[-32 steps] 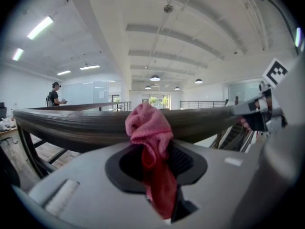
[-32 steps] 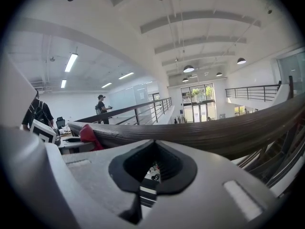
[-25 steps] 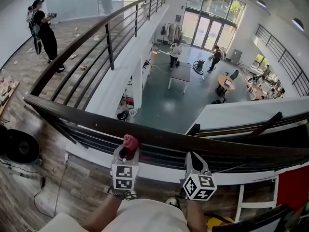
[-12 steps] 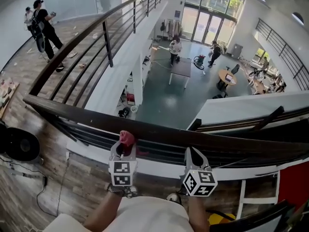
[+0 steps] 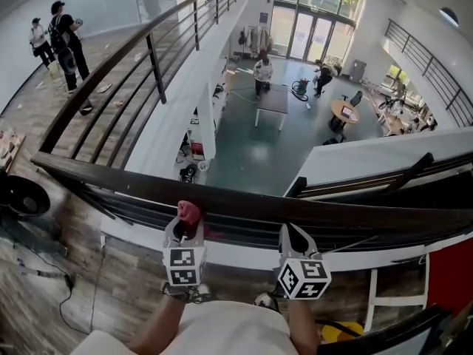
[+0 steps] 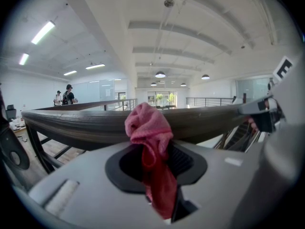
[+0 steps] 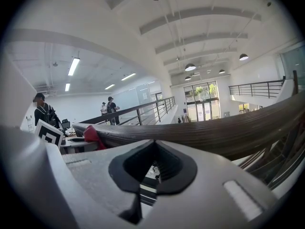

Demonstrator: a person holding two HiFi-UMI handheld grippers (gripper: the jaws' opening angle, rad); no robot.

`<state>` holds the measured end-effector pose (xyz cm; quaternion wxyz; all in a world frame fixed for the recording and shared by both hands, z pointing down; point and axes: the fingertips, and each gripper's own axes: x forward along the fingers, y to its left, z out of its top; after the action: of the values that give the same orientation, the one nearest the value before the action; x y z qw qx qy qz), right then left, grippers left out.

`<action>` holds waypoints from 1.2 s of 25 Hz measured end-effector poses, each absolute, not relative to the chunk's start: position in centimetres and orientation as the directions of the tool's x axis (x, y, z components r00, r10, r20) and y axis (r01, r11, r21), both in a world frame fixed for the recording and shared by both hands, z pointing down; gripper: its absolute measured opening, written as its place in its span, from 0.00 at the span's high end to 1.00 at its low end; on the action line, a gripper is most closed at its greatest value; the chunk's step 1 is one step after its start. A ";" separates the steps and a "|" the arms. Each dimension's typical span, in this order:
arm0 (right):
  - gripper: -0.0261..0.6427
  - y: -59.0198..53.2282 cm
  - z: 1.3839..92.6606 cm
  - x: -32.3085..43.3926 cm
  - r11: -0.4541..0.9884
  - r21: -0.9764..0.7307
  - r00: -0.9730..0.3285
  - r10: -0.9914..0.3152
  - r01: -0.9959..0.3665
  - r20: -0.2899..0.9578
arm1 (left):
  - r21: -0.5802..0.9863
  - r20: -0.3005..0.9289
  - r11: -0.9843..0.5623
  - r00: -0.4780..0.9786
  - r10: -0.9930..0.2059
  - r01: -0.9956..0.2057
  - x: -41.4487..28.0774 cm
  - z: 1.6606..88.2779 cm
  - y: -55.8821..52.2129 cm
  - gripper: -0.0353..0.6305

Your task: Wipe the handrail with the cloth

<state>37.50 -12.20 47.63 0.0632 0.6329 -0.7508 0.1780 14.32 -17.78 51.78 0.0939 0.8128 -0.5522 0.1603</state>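
Note:
A dark wooden handrail runs across the head view just beyond both grippers. It fills the middle of the left gripper view, handrail, and of the right gripper view, handrail. My left gripper is shut on a pink-red cloth, which bunches above the jaws and rests against the rail's near edge; the cloth hangs down between the jaws. My right gripper is shut and empty, just below the rail, right of the left one. The cloth shows at the left of the right gripper view.
Beyond the rail is a drop to a lower floor with tables and people. A second curved railing runs away at the left, where two people stand on the wooden floor. A black round object sits at the far left.
Both grippers stay at the rail, the left still shut on the cloth. The head view has shifted slightly; the people at the far left have walked a little.

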 end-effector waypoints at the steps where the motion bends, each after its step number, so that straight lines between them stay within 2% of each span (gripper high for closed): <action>1: 0.96 -12.2 47.6 37.6 0.136 -0.187 -0.192 -0.928 -0.973 0.320 | -0.025 0.364 -0.374 0.340 -0.867 -0.927 14.5 51.8 -17.7 0.76; 30: 0.96 -11.0 47.8 41.8 0.168 -0.174 -0.217 -0.923 -0.970 0.318 | -0.052 0.382 -0.336 0.292 -0.877 -0.940 18.3 51.5 -16.6 0.76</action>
<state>41.83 -11.04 47.77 0.0692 0.6217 -0.7612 0.1711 18.35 -16.60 51.51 0.0914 0.7987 -0.5687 0.1742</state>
